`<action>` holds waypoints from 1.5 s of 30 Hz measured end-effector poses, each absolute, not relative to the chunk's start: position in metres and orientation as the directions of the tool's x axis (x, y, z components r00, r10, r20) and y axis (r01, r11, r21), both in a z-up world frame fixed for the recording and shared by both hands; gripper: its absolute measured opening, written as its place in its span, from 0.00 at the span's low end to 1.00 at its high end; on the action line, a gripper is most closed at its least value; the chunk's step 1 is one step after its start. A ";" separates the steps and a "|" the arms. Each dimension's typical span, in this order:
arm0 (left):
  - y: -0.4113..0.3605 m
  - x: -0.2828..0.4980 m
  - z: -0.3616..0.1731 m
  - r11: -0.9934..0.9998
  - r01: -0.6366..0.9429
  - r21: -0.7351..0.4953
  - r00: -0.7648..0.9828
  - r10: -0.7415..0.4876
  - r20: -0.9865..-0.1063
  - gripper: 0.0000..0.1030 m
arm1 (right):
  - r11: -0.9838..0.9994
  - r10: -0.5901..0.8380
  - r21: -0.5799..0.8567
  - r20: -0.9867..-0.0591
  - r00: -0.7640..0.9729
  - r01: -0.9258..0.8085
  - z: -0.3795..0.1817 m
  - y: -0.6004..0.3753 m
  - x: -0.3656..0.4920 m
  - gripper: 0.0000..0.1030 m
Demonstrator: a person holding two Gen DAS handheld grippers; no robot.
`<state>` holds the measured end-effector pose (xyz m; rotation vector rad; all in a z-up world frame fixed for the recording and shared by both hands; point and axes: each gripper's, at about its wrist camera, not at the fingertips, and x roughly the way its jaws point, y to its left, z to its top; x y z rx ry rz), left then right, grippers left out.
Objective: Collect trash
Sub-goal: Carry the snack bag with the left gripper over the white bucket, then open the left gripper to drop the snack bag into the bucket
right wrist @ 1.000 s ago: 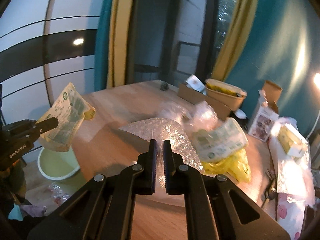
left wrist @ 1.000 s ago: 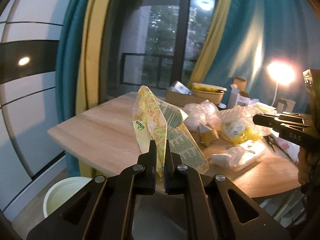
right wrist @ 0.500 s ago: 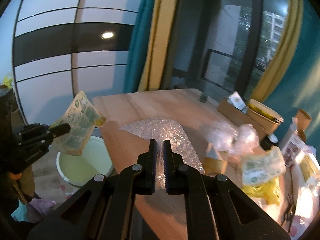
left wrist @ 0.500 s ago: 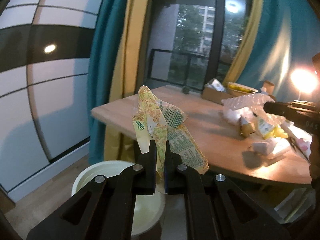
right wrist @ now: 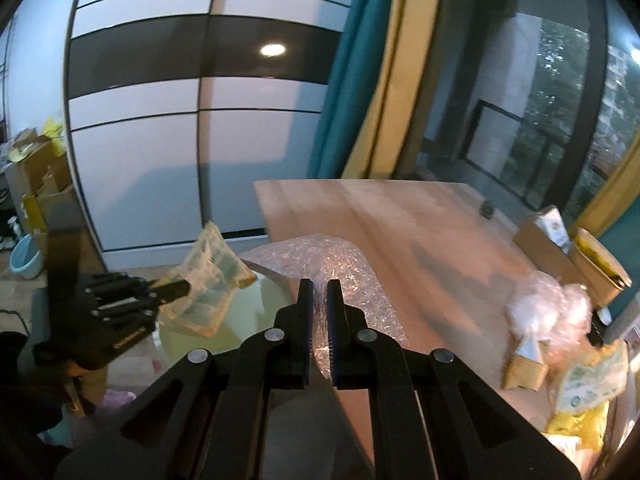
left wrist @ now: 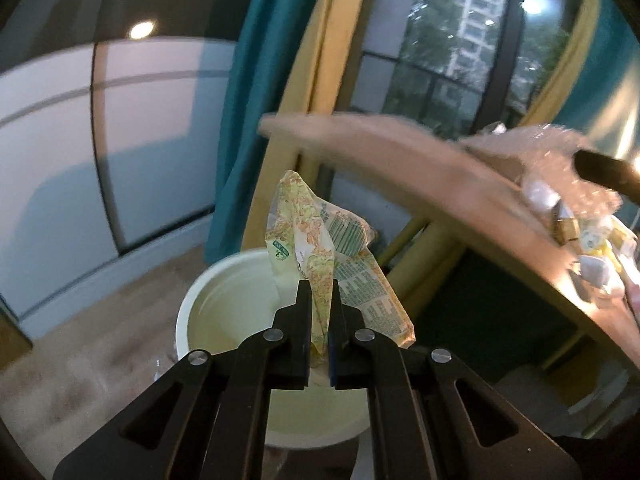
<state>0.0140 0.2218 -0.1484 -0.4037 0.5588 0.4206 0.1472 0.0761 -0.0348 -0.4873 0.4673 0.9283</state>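
My left gripper (left wrist: pixel 319 286) is shut on a yellow-green food wrapper (left wrist: pixel 320 248) and holds it above the pale round bin (left wrist: pixel 224 308) on the floor. In the right wrist view the left gripper (right wrist: pixel 182 289) with the wrapper (right wrist: pixel 210 280) shows at the left, over the bin (right wrist: pixel 248 312). My right gripper (right wrist: pixel 319 286) is shut on a sheet of clear bubble wrap (right wrist: pixel 340 264), held over the near corner of the wooden table (right wrist: pixel 400 224). The bubble wrap also shows in the left wrist view (left wrist: pixel 560 160), at the right.
More trash lies on the table's right side: plastic bags (right wrist: pixel 548 304), a small brown box (right wrist: pixel 524 368), a yellow-green packet (right wrist: pixel 592 380) and cardboard boxes (right wrist: pixel 560 240). Teal and yellow curtains (right wrist: pixel 360 80) hang behind the table. Boxes (right wrist: pixel 36 176) stand at the far left.
My left gripper has swung down and left with the wrapper, from beside the table to above the bin. My right gripper has carried the bubble wrap left toward the table corner.
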 end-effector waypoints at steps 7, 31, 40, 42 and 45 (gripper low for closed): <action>0.241 0.009 -0.175 0.810 -0.512 -0.286 0.739 0.246 -0.627 0.46 | 0.421 0.655 -0.178 -0.618 0.434 -0.890 -0.049 0.114 0.139 0.06; 0.284 -0.057 -0.171 0.691 -0.661 -0.294 0.694 0.412 -0.591 0.47 | 0.332 0.549 -0.041 -0.804 0.228 -0.942 -0.118 0.182 0.143 0.52; 0.259 -0.031 -0.151 0.761 -0.596 -0.257 0.734 0.386 -0.558 0.47 | 0.373 0.575 -0.054 -0.770 0.276 -0.926 -0.102 0.149 0.151 0.52; 0.249 -0.024 -0.145 0.780 -0.574 -0.249 0.748 0.376 -0.547 0.47 | 0.393 0.581 -0.054 -0.759 0.293 -0.918 -0.096 0.136 0.154 0.52; 0.232 -0.013 -0.136 0.809 -0.538 -0.236 0.768 0.356 -0.532 0.47 | 0.423 0.585 -0.055 -0.746 0.319 -0.904 -0.089 0.120 0.158 0.52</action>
